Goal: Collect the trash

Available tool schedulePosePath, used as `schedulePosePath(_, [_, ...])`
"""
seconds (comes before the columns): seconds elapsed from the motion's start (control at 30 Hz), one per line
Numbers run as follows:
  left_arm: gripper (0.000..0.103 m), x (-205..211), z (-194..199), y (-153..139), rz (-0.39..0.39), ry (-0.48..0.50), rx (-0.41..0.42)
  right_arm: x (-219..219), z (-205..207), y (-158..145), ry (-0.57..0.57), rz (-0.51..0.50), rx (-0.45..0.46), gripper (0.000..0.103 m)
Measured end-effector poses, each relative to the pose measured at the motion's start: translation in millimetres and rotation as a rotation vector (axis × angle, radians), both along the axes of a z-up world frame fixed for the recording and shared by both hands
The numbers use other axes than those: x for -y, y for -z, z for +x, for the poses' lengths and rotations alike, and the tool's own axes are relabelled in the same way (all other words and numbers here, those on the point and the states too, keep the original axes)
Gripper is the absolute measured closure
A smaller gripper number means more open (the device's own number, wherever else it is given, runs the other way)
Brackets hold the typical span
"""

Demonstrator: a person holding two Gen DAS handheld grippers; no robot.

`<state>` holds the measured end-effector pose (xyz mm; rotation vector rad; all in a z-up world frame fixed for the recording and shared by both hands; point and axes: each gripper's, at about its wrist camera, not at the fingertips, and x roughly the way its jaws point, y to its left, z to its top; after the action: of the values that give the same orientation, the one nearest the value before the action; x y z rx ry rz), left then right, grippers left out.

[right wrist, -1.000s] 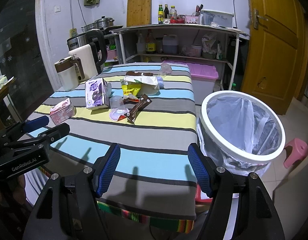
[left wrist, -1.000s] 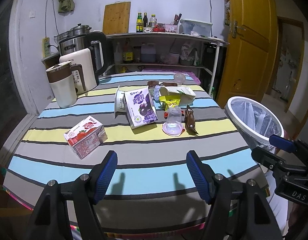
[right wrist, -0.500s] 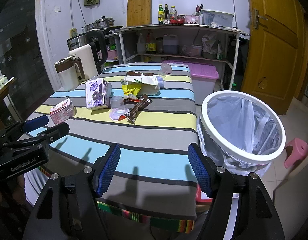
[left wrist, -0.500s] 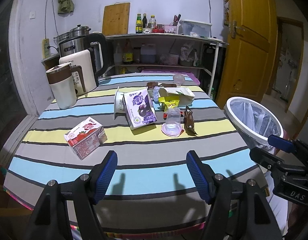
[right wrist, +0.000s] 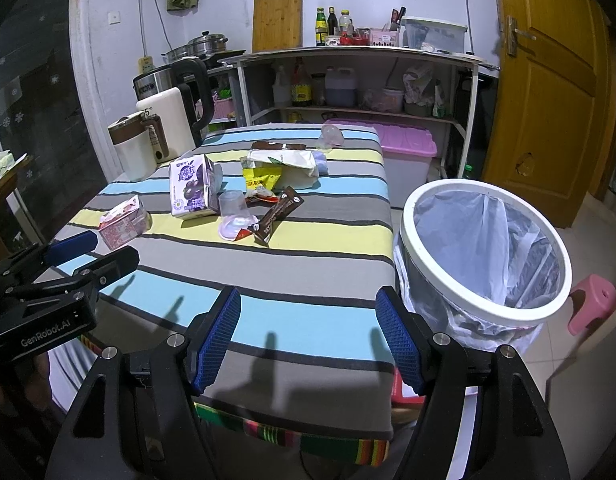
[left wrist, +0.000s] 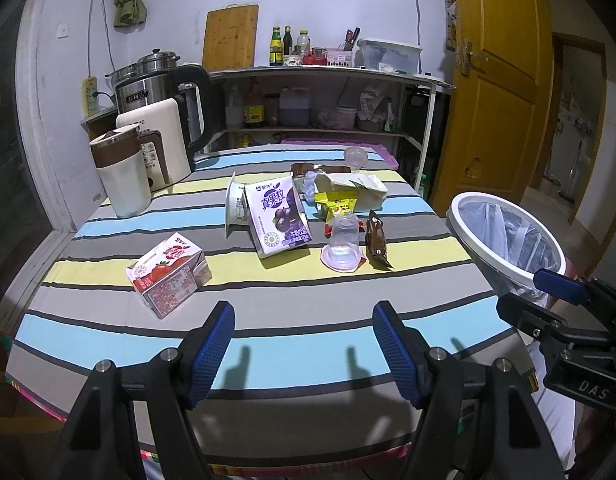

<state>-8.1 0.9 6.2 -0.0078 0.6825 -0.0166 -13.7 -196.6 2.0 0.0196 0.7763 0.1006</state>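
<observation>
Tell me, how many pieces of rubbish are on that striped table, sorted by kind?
Drink cartons: 2, purple carton and red carton.
Clear plastic cups: 2, near cup and far cup.
Brown wrappers: 2, near wrapper and far wrapper.
Yellow packet: 1.
White bag: 1.
White tub: 1, on its side.
Total: 9 that I can tell apart; smaller scraps are partly hidden.

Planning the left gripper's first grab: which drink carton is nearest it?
The red strawberry carton, lying alone at the table's front left, just ahead of the left gripper. The purple carton sits farther back among the wrappers.
</observation>
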Motion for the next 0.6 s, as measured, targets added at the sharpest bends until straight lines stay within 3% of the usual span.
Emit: schedulePosePath(0.6, [0.032,0.2,1.4,5.0,-0.006,0.003,-0.012,0.1,2.3,3.7,-0.003,0.001,-0.006,0.033])
